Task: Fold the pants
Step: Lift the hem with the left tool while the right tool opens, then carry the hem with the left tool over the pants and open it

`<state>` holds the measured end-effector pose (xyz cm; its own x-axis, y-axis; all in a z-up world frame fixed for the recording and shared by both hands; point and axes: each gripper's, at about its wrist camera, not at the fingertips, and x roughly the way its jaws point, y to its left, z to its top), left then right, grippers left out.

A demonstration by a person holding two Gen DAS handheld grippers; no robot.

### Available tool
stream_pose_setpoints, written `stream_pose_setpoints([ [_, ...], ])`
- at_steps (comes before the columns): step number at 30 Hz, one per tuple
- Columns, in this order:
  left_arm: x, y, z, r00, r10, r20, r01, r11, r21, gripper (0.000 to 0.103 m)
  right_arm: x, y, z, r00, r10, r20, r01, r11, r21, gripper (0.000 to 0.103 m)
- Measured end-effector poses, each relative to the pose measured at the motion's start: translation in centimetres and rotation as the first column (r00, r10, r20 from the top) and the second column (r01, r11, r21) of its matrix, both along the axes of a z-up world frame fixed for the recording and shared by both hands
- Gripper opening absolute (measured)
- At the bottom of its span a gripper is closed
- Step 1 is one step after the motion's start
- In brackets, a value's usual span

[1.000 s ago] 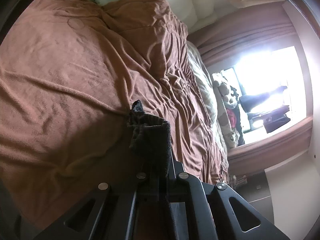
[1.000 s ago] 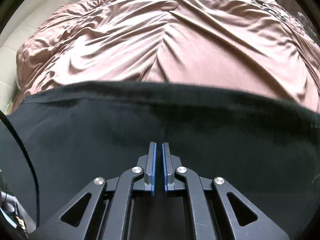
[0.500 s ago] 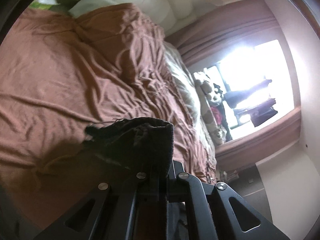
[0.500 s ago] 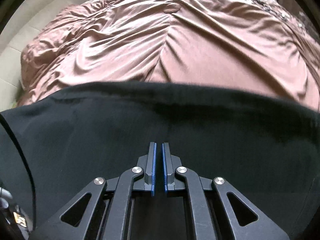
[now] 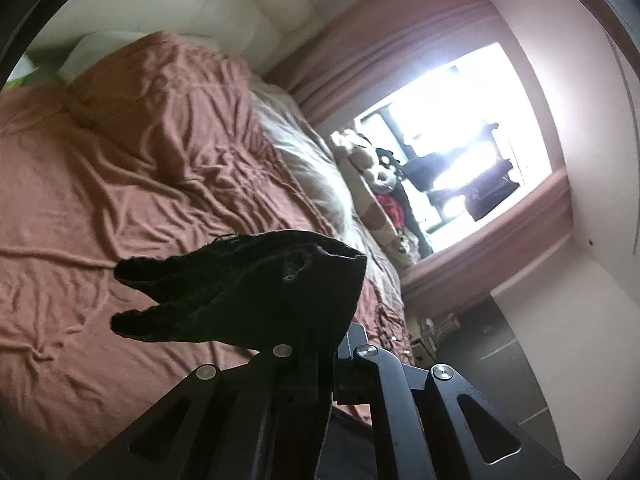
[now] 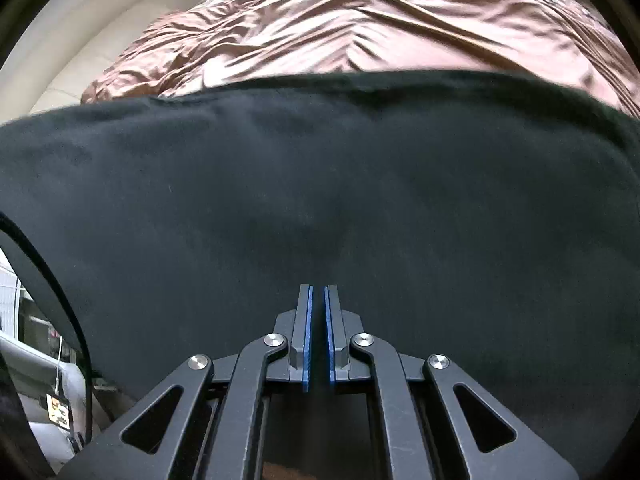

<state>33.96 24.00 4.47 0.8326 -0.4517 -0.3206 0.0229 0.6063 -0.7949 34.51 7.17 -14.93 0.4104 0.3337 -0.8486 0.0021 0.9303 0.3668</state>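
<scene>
Black fabric of the pants (image 5: 256, 288) hung bunched from the left gripper (image 5: 324, 364), whose jaws were clamped tight on a hem end above the rust-brown bedspread (image 5: 120, 184). Across the bed, the right gripper (image 6: 316, 336) rested with its blue pads nearly together and nothing visibly between them, over a broad spread of the same dark cloth. The pinched end could slip free, since only a small bite of thick, frayed cloth was caught; the loose flaps might also fold unevenly as they were carried. Compared with a second earlier, the left gripper had lifted, showing more window (image 5: 460, 132) and less bed, and the hem had fanned wider.
</scene>
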Motion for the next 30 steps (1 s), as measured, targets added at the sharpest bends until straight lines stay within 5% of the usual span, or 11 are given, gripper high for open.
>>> stream_pose_setpoints([
  [8, 0.3, -5.0, 4.1, 0.995, -0.080, 0.057, 0.078, 0.996, 0.046, 0.004, -4.6, -1.2, 0.6, 1.000, 0.020, 0.019, -0.021, 0.999, 0.030, 0.003],
  [17, 0.3, -12.1, 9.5, 0.975, -0.185, 0.121, 0.171, 0.978, 0.120, 0.004, -8.0, -7.0, 4.4, 0.987, -0.072, 0.141, 0.070, 0.997, 0.021, 0.003],
  [19, 0.3, -13.8, 10.6, 0.969, -0.206, 0.133, 0.189, 0.973, 0.134, 0.004, -8.8, -8.1, 5.1, 0.982, -0.086, 0.169, 0.083, 0.996, 0.022, 0.013],
  [21, 0.3, -15.2, 11.5, 0.965, -0.223, 0.140, 0.202, 0.968, 0.146, 0.004, -9.7, -9.2, 5.8, 0.974, -0.108, 0.199, 0.106, 0.994, 0.020, 0.056],
  [22, 0.3, -16.0, 12.0, 0.962, -0.231, 0.143, 0.209, 0.966, 0.152, 0.004, -10.2, -10.0, 6.2, 0.968, -0.123, 0.219, 0.119, 0.992, 0.032, 0.063],
  [30, 0.8, -22.6, 14.3, 0.950, -0.283, 0.130, 0.253, 0.945, 0.206, 0.004, -15.1, -14.7, 6.8, 0.936, -0.215, 0.279, 0.190, 0.975, 0.113, 0.065],
])
